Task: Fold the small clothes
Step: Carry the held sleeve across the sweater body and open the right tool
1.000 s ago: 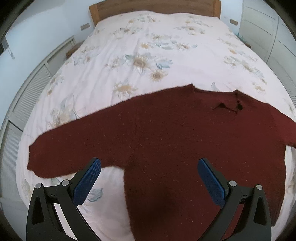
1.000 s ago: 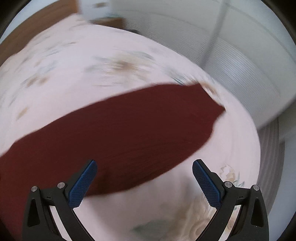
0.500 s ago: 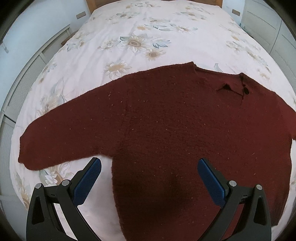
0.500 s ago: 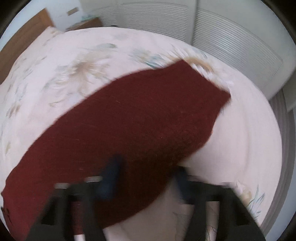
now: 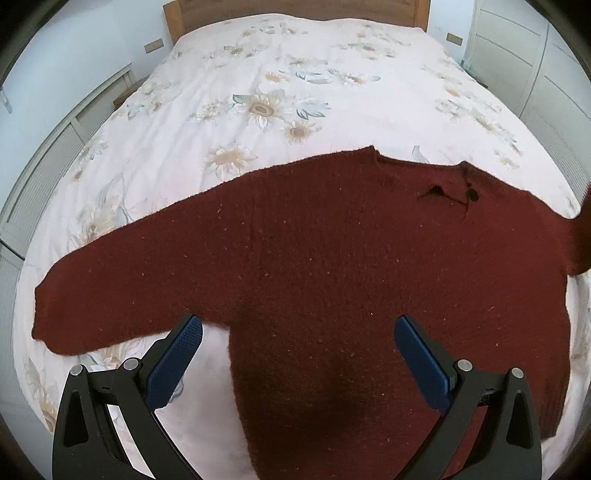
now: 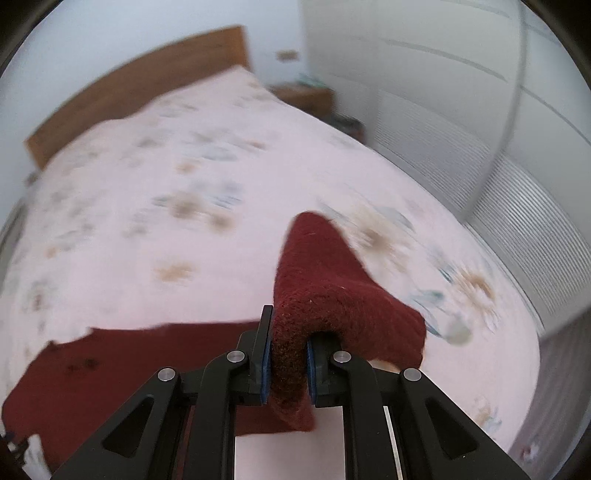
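A dark red knitted sweater (image 5: 332, 266) lies flat on the floral bedspread (image 5: 280, 81), its left sleeve (image 5: 122, 280) stretched out to the left. My left gripper (image 5: 297, 354) is open and hovers above the sweater's lower body. My right gripper (image 6: 289, 354) is shut on the right sleeve (image 6: 325, 291) and holds it lifted off the bed, with the cuff end draped over the fingers. The sweater's body (image 6: 122, 362) shows at the lower left of the right wrist view.
The wooden headboard (image 5: 295, 9) stands at the far end of the bed. White slatted wardrobe doors (image 6: 480, 147) run along the right side and a white slatted panel (image 5: 48, 155) along the left. A wooden nightstand (image 6: 306, 96) sits beside the headboard.
My right gripper closed on the right sleeve and lifted it off the bedspread. My left gripper stayed open over the sweater, with the view shifting slightly.
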`<state>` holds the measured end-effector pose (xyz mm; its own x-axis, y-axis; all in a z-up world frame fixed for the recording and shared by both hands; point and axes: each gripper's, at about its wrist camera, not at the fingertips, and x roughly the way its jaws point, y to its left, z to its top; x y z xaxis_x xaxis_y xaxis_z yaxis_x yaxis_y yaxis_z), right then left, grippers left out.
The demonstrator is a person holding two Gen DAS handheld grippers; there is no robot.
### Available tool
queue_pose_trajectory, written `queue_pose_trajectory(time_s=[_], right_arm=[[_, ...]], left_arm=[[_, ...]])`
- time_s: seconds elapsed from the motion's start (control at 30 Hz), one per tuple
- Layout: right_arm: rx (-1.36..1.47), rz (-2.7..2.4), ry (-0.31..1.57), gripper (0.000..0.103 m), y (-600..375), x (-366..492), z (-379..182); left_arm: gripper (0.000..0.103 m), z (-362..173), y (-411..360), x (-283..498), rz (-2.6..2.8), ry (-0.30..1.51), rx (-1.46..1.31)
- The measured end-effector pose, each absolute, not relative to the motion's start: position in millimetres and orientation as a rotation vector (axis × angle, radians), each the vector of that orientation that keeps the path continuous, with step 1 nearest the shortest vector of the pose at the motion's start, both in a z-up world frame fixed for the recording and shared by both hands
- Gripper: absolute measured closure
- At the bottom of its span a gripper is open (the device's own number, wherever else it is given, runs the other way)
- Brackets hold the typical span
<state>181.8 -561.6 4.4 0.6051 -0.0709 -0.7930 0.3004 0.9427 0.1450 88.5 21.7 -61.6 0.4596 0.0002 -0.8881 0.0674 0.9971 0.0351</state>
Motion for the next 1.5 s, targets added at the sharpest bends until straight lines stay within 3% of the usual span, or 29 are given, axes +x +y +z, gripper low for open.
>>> queue_pose_trajectory(time_s=[0.2,0.37,0.67,0.87,1.03,1.13,1.2,1.3,1.5], right_arm=[[0.239,-0.001,0.838,0.089,-457.2,198.9,53.7],[0.225,0.134,0.854,0.089,-382.9,213.8,52.6],[0.113,0.245,1.061,0.089,-278.0,222.9,-45.5],[0.061,0.271,1.23,0.088,-244.8,208.5,-130.0],[0.043,0.275,1.268,0.084,-238.1,200.5,-161.3],[0.043,0.286,1.274,0.07,-238.1,202.4,-162.8],[0.025,0.277,1.282,0.048,-240.3,201.7,-156.7],[-0.015,0.25,1.289,0.029,-249.7,197.4,-145.9],[-0.062,0.217,1.283,0.024,-291.8,177.4,-130.2]], left_arm=[[0.001,-54.8,30.0,89.4,-0.052,1.072,0.043],[0.001,-49.8,38.8,89.0,-0.053,1.06,0.029],[0.001,-54.8,54.4,88.8,-0.047,1.07,0.024],[0.001,-64.8,65.4,86.4,-0.035,1.091,0.031],[0.001,-73.5,69.4,83.4,-0.033,1.111,0.04],[0.001,-75.7,70.3,81.6,-0.033,1.116,0.042],[0.001,-75.1,70.5,80.6,-0.029,1.116,0.043],[0.001,-73.1,70.2,80.4,-0.027,1.113,0.047],[0.001,-69.9,67.1,80.5,-0.034,1.114,0.065]])
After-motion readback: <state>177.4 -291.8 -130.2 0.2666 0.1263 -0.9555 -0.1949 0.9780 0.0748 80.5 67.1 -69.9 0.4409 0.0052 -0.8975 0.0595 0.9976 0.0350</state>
